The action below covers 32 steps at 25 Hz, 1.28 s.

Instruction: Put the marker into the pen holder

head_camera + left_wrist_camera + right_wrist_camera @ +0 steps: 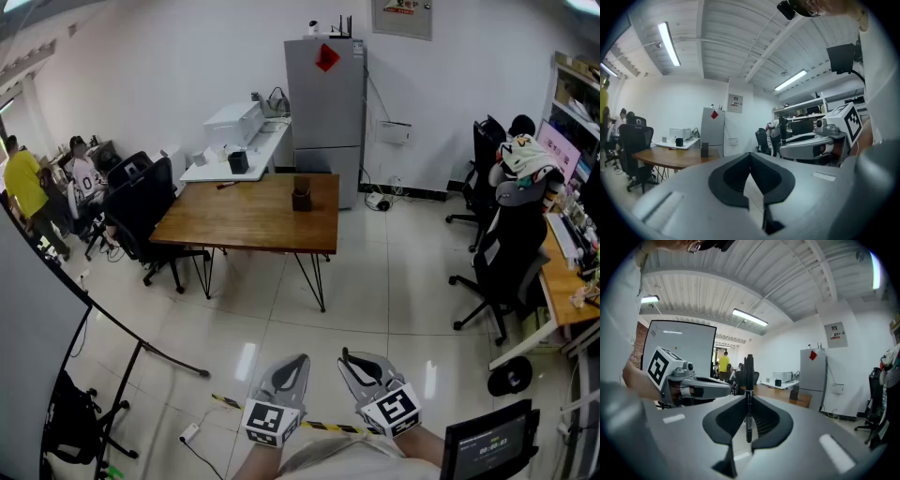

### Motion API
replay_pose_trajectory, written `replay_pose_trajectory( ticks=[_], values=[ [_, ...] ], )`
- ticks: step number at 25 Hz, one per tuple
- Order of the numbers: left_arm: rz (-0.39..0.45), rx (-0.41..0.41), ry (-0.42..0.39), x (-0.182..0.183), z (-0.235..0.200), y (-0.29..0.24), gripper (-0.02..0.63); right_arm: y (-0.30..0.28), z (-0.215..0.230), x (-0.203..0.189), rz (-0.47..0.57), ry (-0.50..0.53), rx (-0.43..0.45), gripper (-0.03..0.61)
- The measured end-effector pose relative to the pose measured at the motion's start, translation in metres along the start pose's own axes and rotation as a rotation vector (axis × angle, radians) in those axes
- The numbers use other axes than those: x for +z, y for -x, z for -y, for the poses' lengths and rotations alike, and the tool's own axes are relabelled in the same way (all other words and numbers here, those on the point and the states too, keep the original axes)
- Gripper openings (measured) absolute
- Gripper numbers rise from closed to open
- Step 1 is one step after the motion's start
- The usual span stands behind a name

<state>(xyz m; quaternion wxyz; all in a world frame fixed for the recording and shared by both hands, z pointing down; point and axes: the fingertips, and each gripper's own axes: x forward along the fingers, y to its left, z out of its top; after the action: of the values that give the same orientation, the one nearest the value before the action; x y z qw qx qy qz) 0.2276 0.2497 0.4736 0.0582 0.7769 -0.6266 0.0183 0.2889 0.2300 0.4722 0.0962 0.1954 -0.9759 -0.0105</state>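
The dark pen holder (302, 197) stands near the far right end of the wooden table (234, 220), several steps ahead of me. It also shows as a small dark box in the left gripper view (704, 150) and the right gripper view (794, 393). Both grippers are held low and close to my body, side by side. My right gripper (749, 397) is shut on a black marker (748, 376), which stands upright between the pads and pokes out above the tips. My left gripper (750, 155) is shut with nothing in it. In the head view they are the left gripper (291, 364) and the right gripper (361, 364).
A grey fridge (325, 103) and a white desk with a printer (239, 136) stand behind the table. Black office chairs sit at the table's left (141, 211) and at the room's right (506, 262). A whiteboard stand's legs (141, 352) and striped floor tape (225, 401) lie near me. People are at the far left (23, 187).
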Motion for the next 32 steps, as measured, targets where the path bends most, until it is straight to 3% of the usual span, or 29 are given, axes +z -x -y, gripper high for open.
replay_pose_trajectory(
  ticks=[12, 16, 24, 32],
  values=[
    [-0.02, -0.005, 0.007, -0.016, -0.071, 0.031, 0.017, -0.054, -0.046, -0.004, 0.0, -0.018, -0.026, 0.038],
    [-0.03, -0.009, 0.014, -0.017, -0.082, 0.018, 0.017, -0.07, -0.037, -0.007, -0.014, -0.027, -0.022, 0.038],
    [-0.026, 0.064, 0.03, -0.017, -0.129, -0.057, 0.017, -0.14, 0.032, -0.006, -0.003, -0.024, 0.06, 0.038],
    [0.021, 0.178, 0.026, 0.023, -0.191, -0.183, 0.017, -0.218, 0.156, 0.025, 0.027, 0.025, 0.17, 0.038]
  ],
)
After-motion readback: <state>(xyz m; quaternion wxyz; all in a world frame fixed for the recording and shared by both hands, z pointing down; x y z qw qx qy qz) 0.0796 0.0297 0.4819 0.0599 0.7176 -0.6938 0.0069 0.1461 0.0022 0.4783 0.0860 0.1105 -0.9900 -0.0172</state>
